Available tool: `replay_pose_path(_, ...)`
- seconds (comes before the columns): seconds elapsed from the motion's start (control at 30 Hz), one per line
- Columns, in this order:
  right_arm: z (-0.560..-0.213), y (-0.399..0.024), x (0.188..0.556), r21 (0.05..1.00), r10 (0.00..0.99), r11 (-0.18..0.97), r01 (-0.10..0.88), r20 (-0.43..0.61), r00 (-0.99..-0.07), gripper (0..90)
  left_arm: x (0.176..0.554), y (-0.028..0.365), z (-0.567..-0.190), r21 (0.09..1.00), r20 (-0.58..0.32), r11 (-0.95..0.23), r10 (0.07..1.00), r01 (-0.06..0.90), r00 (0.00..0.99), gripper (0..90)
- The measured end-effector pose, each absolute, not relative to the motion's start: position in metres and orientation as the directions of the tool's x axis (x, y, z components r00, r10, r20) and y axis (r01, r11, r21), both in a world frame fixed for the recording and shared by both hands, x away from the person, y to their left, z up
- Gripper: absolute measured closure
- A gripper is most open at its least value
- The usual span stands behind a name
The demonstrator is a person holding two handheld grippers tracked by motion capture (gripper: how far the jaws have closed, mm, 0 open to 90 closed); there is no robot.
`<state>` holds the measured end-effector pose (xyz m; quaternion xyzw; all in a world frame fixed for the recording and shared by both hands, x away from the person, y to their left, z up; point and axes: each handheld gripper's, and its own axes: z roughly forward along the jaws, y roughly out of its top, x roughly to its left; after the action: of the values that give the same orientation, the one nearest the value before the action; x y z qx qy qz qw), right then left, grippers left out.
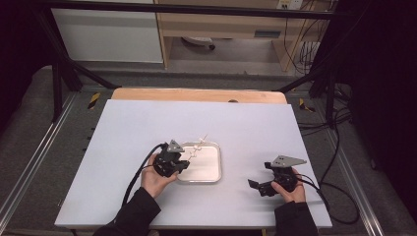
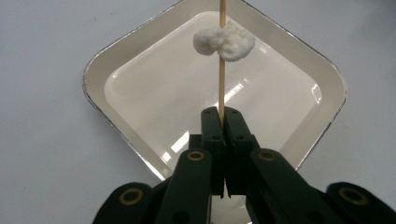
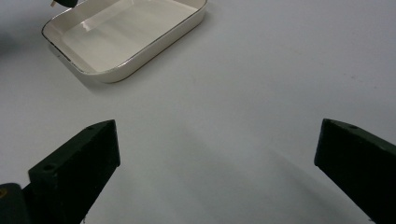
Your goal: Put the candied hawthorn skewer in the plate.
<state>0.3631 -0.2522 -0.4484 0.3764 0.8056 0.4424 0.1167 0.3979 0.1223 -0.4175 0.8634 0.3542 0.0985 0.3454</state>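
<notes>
No text, label, brand, number or sign could be read anywhere in these pictures. The pale rectangular plate (image 1: 268, 34) on the wooden shelf unit at about one o'clock in the high view was too small and blurred to make out, and the yellow-and-black striped markers (image 1: 93, 100) on the floor frame at about ten o'clock carried no lettering.
</notes>
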Motion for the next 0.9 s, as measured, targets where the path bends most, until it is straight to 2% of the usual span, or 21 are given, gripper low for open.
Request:
replay_pose_path(0.63, -0.448, -0.252, 0.363, 0.805, 0.712, 0.321, 0.499, 0.142, -0.687, 0.7, 0.397, 0.110, -0.433, 0.581, -0.049, -0.579, 0.677, 0.572, 0.734, 88.5)
replay_pose_path(0.9, -0.449, -0.252, 0.363, 0.803, 0.710, 0.325, 0.499, 0.141, -0.690, 0.7, 0.397, 0.109, -0.432, 0.573, -0.044, -0.581, 0.683, 0.579, 0.729, 87.6)
